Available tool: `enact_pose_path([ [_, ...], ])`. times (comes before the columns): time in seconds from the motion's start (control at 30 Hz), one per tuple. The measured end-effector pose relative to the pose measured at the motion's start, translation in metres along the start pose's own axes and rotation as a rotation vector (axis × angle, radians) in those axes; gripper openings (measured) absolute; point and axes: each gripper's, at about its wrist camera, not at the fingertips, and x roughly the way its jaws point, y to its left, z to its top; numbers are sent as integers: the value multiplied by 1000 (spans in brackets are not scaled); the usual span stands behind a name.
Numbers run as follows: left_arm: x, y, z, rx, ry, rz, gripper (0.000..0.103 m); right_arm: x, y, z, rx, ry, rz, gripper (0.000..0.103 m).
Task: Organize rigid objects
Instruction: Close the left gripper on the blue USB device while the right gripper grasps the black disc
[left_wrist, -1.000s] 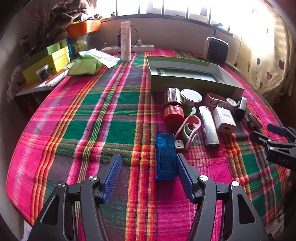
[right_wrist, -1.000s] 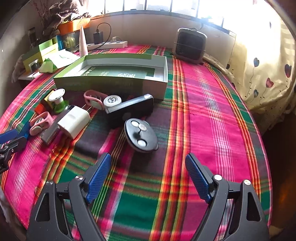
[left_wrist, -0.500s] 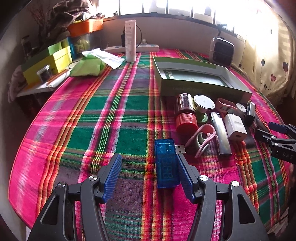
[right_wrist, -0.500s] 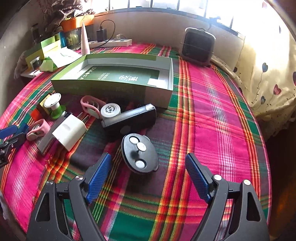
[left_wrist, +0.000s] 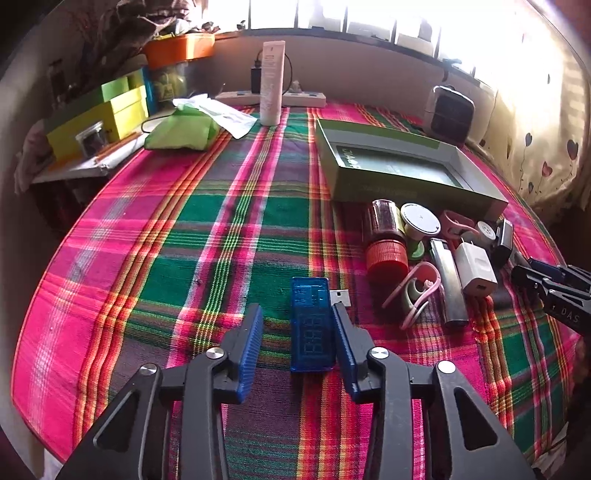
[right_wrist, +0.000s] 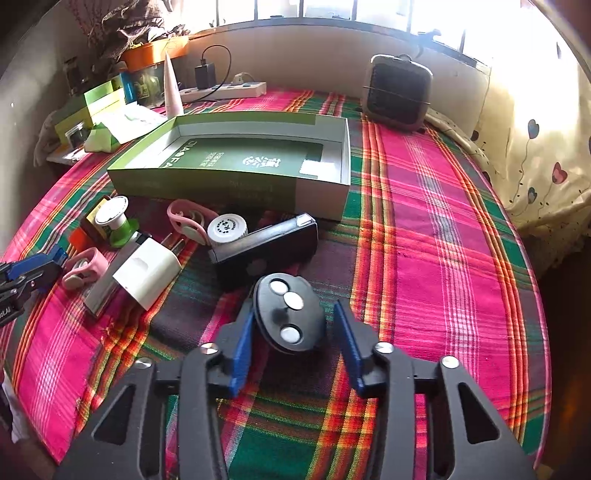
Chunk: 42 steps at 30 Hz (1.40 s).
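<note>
1. Blue USB meter (left_wrist: 311, 325) lies flat on the plaid surface (left_wrist: 147, 236), well short of the green box (left_wrist: 402, 173), with a pink clip (left_wrist: 417, 291), a silver lighter (left_wrist: 448, 284) and a white charger (left_wrist: 474, 269) between them.
2. Its long axis runs away from me, plug end toward the green box side.
3. My left tool (left_wrist: 297, 325) straddles it; the jaws have just been closing, one pad touching its side, the other still apart, so nothing is gripped.
4. A black round remote (right_wrist: 290, 314) lies near the green box (right_wrist: 236, 162), just beside a black bar (right_wrist: 266, 243).
5. My right tool (right_wrist: 293, 325) has just been closing round it; one pad touches, the other stands clear.
</note>
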Motion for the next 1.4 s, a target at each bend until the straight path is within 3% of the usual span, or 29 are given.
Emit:
enact_pose_path([
  [0.13, 0, 1, 0, 1, 0, 0, 29, -1, 0, -1, 5, -4, -5, 36],
  [0.2, 1, 2, 1, 0, 1, -5, 21, -1, 0, -1, 7, -4, -7, 36],
  [0.67, 1, 7, 19, 14, -5, -18, 21, -9, -3, 7, 39, -37, -5, 36],
  [1.13, -3, 5, 73, 40, -82, -46, 21, -18, -5, 44, 58, -102, 3, 36],
  [1.4, 9, -3, 105, 47, -93, -99, 21, -11, -9, 67, 75, -108, 22, 36],
])
